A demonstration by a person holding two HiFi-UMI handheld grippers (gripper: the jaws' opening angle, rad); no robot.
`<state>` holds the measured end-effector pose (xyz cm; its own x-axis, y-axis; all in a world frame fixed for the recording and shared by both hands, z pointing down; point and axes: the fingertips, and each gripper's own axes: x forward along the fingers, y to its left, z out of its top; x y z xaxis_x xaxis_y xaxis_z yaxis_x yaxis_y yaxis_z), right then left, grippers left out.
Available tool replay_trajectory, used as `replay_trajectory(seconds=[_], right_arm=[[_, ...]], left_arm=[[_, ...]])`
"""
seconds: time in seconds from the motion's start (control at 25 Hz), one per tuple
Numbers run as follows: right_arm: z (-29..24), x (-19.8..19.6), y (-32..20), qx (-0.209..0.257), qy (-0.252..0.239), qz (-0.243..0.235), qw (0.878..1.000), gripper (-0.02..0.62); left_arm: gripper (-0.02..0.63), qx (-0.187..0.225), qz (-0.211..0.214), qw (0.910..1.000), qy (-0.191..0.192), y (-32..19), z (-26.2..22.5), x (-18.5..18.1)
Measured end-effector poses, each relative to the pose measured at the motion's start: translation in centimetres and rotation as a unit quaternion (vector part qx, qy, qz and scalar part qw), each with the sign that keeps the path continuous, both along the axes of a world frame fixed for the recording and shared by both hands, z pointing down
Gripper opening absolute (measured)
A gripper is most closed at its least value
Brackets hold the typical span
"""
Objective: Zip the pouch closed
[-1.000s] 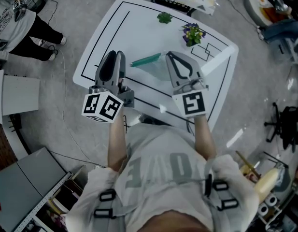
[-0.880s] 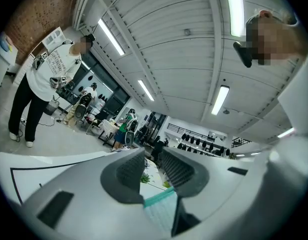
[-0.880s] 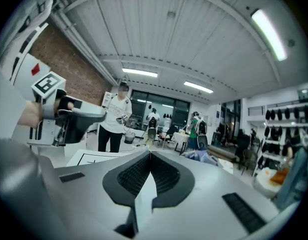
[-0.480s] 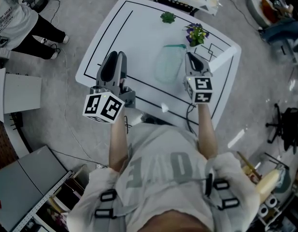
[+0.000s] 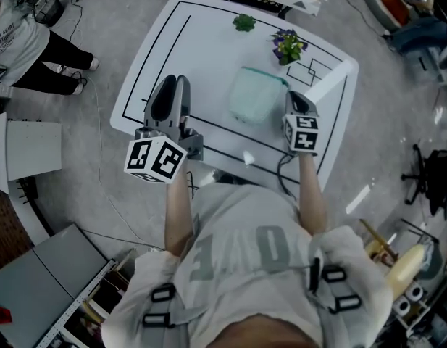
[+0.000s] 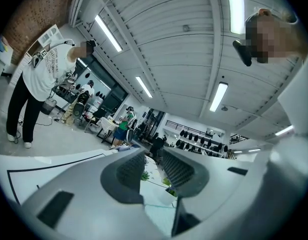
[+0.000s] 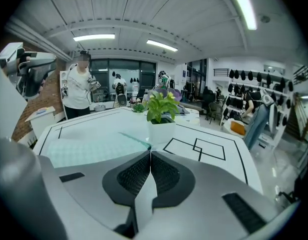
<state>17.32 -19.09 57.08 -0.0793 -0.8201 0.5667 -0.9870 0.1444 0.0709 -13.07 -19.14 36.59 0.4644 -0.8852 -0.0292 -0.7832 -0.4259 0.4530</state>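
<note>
Now the pouch [image 5: 253,96] lies flat on the table [image 5: 172,42], lowered there by our right gripper [image 5: 291,96], which stays clenched on its right corner. Our left gripper [image 5: 170,85] waits near left, jaws parted and empty, so zipping can likely start.

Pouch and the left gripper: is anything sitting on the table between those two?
Nothing sits there. In the head view, the stretch between the left gripper and the pouch is bare white table.
</note>
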Motion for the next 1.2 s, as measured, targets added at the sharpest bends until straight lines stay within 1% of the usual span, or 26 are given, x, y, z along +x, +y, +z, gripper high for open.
replay_trajectory(seconds=[0.12,0.2,0.36,0.48,0.56,0.64,0.76,0.84,0.92,1.04,1.12,1.2], right_arm=[[1.5,0.7,0.5,-0.023,0.003,0.020,1.000,0.009],[2.6,0.8,0.8,-0.043,-0.003,0.029,0.999,0.009],[4.1,1.0,1.3,-0.075,-0.021,0.038,0.996,0.011],[4.7,0.8,1.4,-0.089,-0.035,0.039,0.995,0.019],[4.8,0.7,1.4,-0.093,-0.043,0.036,0.994,0.096],[4.6,0.9,1.3,-0.093,-0.040,0.040,0.994,0.109],[4.5,1.3,1.2,-0.092,-0.043,0.050,0.994,0.145],[4.5,1.6,1.1,-0.095,-0.051,0.059,0.992,0.191],[4.0,2.1,1.1,-0.091,-0.052,0.075,0.992,0.217],[2.2,3.0,0.4,-0.064,-0.061,0.099,0.991,0.222],[0.4,3.2,-0.3,-0.038,-0.074,0.104,0.991,0.222],[-2.2,3.3,-1.2,-0.001,-0.080,0.106,0.991,0.221]], left_arm=[[0.095,0.001,0.005,1.0000,-0.008,-0.1,-0.1,0.5],[0.095,0.001,0.006,0.9999,-0.012,-0.1,-0.1,0.6],[0.095,-0.003,0.006,0.9999,-0.008,-0.2,0.1,0.7],[0.095,-0.006,0.005,0.9999,-0.008,-0.3,0.4,0.7],[0.095,-0.006,0.005,0.9999,-0.010,-0.4,0.4,0.7],[0.095,-0.005,0.006,0.9999,-0.011,-0.4,0.3,0.9],[0.095,-0.004,0.007,0.9999,-0.015,-0.4,0.3,1.2],[0.095,-0.004,0.007,0.9998,-0.017,-0.4,0.3,1.3],[0.095,-0.003,0.006,0.9998,-0.019,-0.3,0.1,1.3],[0.095,0.003,0.006,0.9995,-0.030,-0.3,-0.3,1.3],[0.095,0.008,0.004,0.9992,-0.038,-0.3,-0.6,1.3],[0.095,0.011,0.003,0.9991,-0.042,-0.3,-0.8,1.3]])
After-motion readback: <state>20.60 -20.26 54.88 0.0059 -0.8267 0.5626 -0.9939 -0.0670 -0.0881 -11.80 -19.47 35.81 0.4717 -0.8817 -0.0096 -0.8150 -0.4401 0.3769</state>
